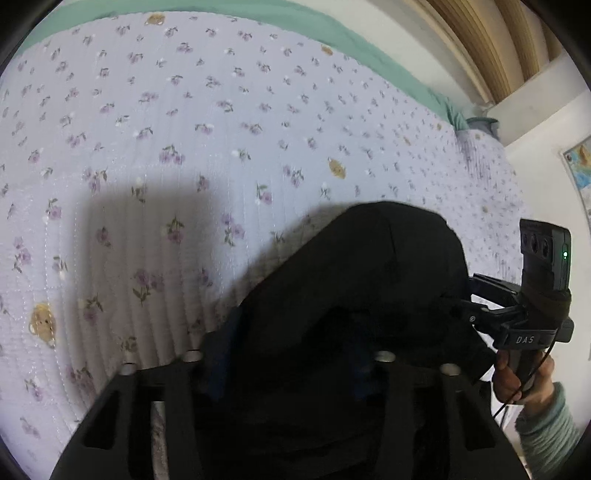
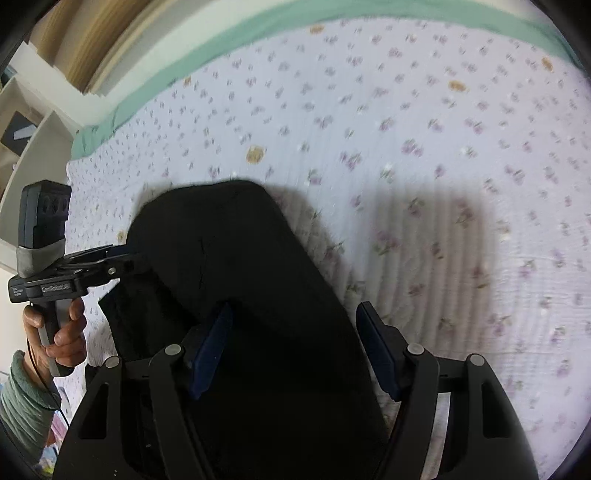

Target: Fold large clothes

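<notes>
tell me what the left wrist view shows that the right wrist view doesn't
Only the left wrist view: a colourful poster on the wall, and the right gripper seen from outside, reaching into the black garment with its fingertips hidden.

Only the right wrist view: white shelving, the left gripper seen from outside at the garment's edge, and the right gripper's blue pads spread open around the cloth.

Both: the black garment held over the floral bedspread with its green border.

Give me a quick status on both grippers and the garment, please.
Left gripper shut on black garment. Right gripper open, garment draped between its fingers. Garment bunched above floral bedspread. No obstruction seen.
</notes>
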Demonstrator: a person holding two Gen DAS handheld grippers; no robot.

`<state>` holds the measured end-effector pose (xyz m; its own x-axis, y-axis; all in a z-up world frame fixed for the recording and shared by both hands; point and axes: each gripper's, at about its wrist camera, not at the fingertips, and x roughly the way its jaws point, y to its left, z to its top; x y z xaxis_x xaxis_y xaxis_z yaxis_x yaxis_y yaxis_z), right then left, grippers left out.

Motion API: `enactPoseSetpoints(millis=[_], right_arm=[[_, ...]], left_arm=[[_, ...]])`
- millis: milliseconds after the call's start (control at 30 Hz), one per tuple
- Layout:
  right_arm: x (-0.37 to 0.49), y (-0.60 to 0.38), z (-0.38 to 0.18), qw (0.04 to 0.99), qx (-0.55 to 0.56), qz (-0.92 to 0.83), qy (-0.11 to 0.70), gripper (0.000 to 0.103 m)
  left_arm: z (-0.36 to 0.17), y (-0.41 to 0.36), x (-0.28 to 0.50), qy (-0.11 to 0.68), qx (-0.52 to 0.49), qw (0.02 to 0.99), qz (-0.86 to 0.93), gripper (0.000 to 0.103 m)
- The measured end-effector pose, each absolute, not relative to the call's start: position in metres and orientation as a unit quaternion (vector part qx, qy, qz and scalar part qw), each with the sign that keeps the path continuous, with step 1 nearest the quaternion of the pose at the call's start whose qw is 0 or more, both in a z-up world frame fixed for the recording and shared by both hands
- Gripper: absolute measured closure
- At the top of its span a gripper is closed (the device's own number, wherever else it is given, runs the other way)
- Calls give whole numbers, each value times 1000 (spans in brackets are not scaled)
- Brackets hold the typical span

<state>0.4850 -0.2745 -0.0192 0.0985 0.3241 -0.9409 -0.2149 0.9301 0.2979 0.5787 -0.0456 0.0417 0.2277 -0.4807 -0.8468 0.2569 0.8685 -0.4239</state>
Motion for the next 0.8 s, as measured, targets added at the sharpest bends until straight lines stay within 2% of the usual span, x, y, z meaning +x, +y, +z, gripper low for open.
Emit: enactPoseSetpoints(millis=[33,67,100,133,200,533,800], right_arm=[[483,-268,-24,735,29,187,651,31],[480,-261,-26,736,12,189,650,36],[477,-257,-25,740,-10,189,645,56],[470,-248,-20,751,-53,185,632,67],[458,-238,-8,764,-79,191,612,83],[363,-223,104,815,-126,233,515,86],[264,-223,159,831,-134,237,485,86]], left_arm=[[43,-47,576,574,-86,780,-236,71],[45,-48,572,571,-72,784,-232,83],[46,-49,571,569,-67,787,-230,88],[51,-48,566,563,-63,792,-226,91],[65,-44,553,543,-59,808,-222,91],[161,-14,432,441,-62,854,-268,92],[202,-12,316,415,-39,864,-281,92]])
